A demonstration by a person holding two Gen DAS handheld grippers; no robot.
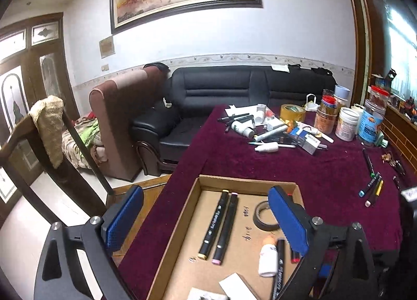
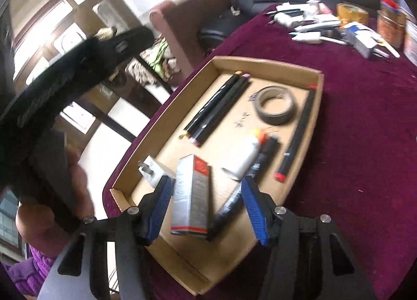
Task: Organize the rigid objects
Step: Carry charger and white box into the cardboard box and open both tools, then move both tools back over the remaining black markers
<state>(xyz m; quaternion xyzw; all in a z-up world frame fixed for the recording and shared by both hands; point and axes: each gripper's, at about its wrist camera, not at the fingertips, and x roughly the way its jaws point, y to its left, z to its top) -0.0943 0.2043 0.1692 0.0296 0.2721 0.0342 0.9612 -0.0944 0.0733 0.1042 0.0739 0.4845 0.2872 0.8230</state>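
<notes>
A shallow cardboard tray lies on the maroon tablecloth. In it are two black markers side by side, a grey tape roll and a small white bottle. My left gripper hangs above the tray, open wide with nothing between its pads. In the right wrist view, my right gripper is open over the tray's near end. A silver and red box lies between its fingers, with a clear gap to the right pad. A black marker rests beside the box, and a red-capped marker lies along the right wall.
A heap of pens, boxes and bottles sits at the table's far side, with jars and a yellow tape roll. Loose markers lie to the right. A black sofa and a wooden chair stand beyond the table edge.
</notes>
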